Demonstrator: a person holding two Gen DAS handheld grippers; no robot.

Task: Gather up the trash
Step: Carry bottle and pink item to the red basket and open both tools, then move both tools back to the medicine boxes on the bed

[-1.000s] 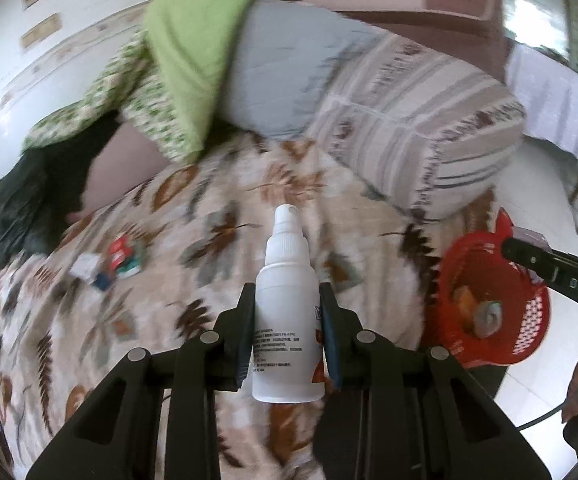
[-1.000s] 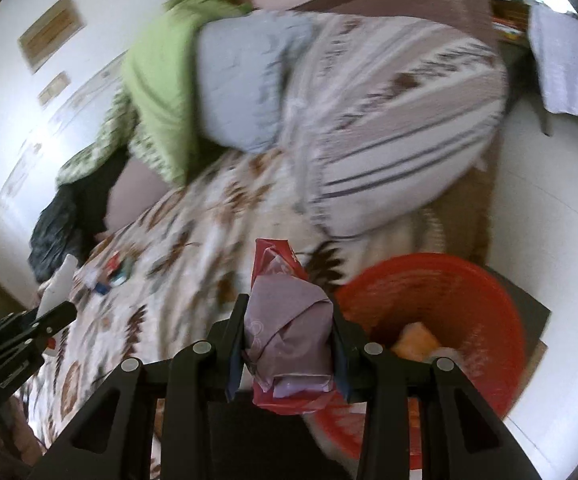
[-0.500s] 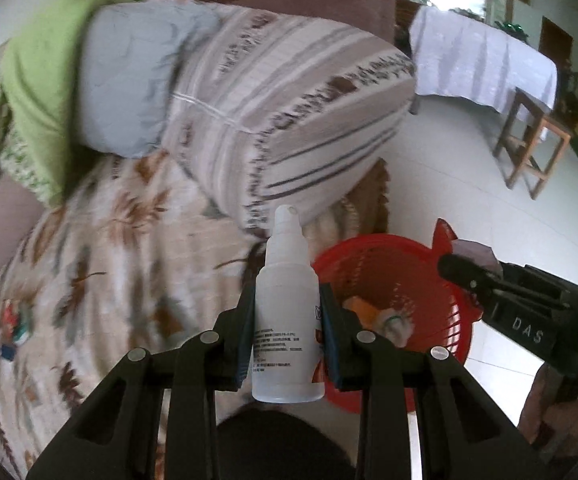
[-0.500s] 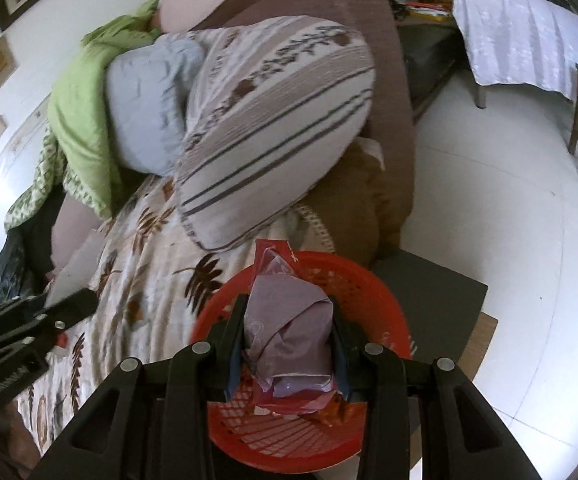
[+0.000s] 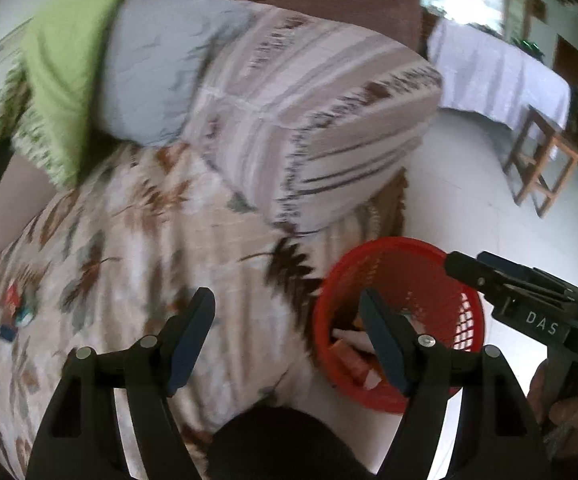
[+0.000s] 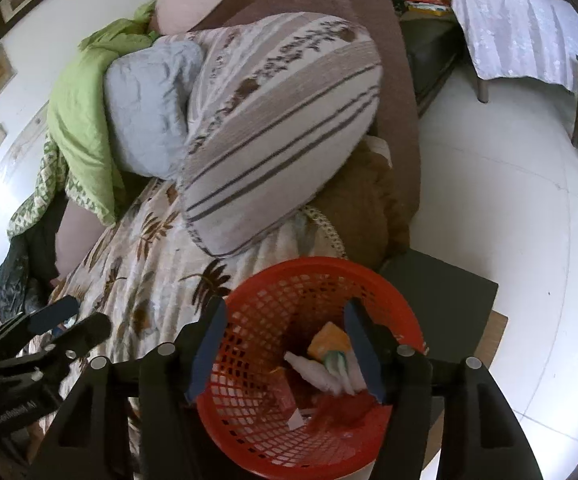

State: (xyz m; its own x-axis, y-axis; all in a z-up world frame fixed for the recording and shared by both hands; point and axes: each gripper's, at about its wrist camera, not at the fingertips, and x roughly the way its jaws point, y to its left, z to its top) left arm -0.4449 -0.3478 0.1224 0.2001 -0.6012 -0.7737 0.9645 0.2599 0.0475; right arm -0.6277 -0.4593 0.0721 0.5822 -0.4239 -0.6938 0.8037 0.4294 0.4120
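Both of your hand-held grippers are gaping empty: the right hand-held gripper (image 6: 285, 344) over the red basket (image 6: 403, 320), the left hand-held gripper (image 5: 285, 340) nearer the wrappers (image 5: 11, 312) at the frame's far left.

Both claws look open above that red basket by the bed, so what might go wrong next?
The red basket stands on a dark stand beside the bed; the open right gripper hangs right over it and might knock it off. Small wrappers remain on the bedspread; against its busy leaf pattern, the left gripper might miss them.
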